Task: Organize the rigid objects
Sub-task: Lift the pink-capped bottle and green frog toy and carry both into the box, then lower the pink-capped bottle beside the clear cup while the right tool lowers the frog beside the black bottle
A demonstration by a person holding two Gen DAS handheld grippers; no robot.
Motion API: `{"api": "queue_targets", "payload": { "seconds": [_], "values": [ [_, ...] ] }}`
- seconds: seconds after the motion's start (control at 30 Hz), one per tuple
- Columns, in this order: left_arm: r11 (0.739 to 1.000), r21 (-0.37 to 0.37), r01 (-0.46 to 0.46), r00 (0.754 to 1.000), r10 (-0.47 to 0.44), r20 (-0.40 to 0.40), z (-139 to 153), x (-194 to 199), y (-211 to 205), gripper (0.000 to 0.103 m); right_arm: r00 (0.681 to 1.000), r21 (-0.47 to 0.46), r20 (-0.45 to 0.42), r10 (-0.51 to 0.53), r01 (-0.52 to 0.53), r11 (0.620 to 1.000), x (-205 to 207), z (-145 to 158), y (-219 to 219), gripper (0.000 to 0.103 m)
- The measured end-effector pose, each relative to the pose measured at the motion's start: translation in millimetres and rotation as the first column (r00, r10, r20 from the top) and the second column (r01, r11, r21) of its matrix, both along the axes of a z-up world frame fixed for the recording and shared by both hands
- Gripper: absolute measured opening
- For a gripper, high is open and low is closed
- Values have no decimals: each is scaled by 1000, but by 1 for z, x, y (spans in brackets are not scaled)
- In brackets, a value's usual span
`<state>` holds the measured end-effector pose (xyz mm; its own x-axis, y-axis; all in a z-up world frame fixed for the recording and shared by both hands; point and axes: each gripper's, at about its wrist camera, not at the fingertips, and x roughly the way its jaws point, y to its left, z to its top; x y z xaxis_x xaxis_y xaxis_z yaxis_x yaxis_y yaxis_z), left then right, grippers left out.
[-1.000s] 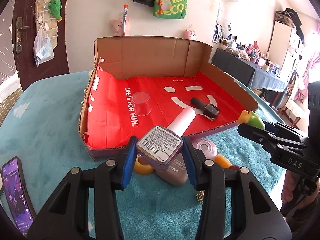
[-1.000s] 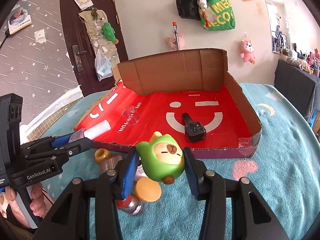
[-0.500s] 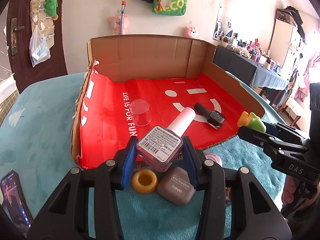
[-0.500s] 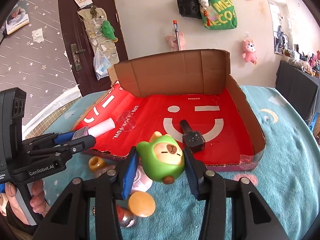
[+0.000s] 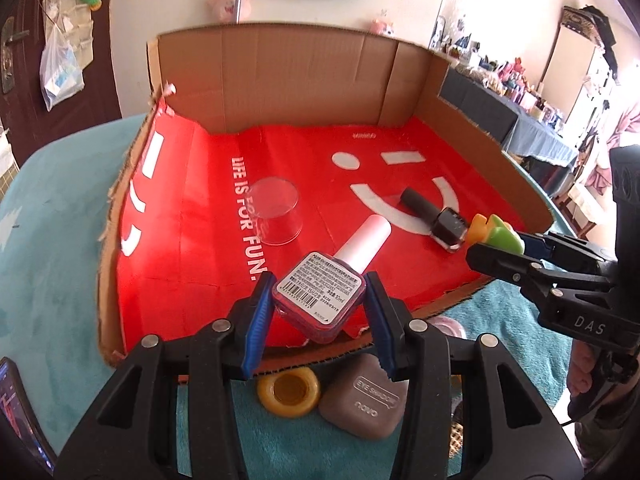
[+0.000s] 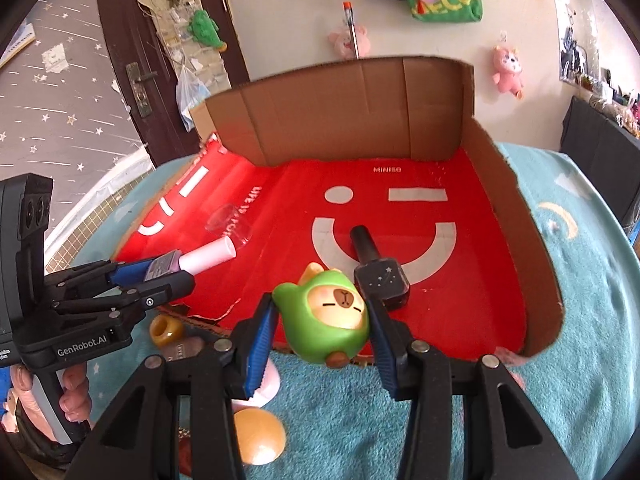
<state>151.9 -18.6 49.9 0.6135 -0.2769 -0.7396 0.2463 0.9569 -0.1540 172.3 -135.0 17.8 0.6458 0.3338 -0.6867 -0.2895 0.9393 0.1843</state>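
Note:
My left gripper (image 5: 320, 312) is shut on a pink nail polish bottle (image 5: 324, 292) with a white cap, held over the front edge of the red-lined cardboard box (image 5: 280, 80). It also shows in the right wrist view (image 6: 192, 260). My right gripper (image 6: 322, 328) is shut on a green capybara toy (image 6: 326, 320), held at the box's front edge; the toy also shows in the left wrist view (image 5: 496, 234). Inside the box lie a dark nail polish bottle (image 6: 380, 272) and a clear cup (image 5: 276, 212).
On the teal cloth in front of the box lie a yellow ring (image 5: 289, 394), a grey eye shadow case (image 5: 366, 400), an orange round lid (image 6: 260, 436) and a pink-white item (image 6: 266, 384). A phone (image 5: 20, 412) lies at the left.
Both grippers have moved forward with their objects, from above the loose items on the cloth to the box's front edge.

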Motion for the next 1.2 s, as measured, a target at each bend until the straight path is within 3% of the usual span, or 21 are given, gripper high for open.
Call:
{"api": "queue_targets", "payload": {
  "seconds": [0.3, 0.57, 0.83, 1.0, 1.2],
  "values": [
    [1000, 2, -4, 996, 5, -91, -18, 24, -1, 42, 996, 1, -76, 37, -37, 999, 21, -15, 9, 47],
    [999, 14, -35, 994, 37, -100, -23, 42, -2, 42, 992, 13, -120, 49, -48, 999, 39, -25, 16, 47],
    [998, 24, -57, 995, 59, -81, -24, 54, -3, 42, 996, -31, -84, 27, -29, 999, 52, -23, 22, 47],
    [998, 33, -61, 995, 64, -74, -24, 55, -4, 42, 1000, -120, -27, -11, 7, 993, 55, -22, 29, 47],
    [997, 38, -65, 995, 68, -72, -25, 59, -6, 42, 997, -56, -67, 43, -46, 997, 54, -21, 30, 47]
  ]
}}
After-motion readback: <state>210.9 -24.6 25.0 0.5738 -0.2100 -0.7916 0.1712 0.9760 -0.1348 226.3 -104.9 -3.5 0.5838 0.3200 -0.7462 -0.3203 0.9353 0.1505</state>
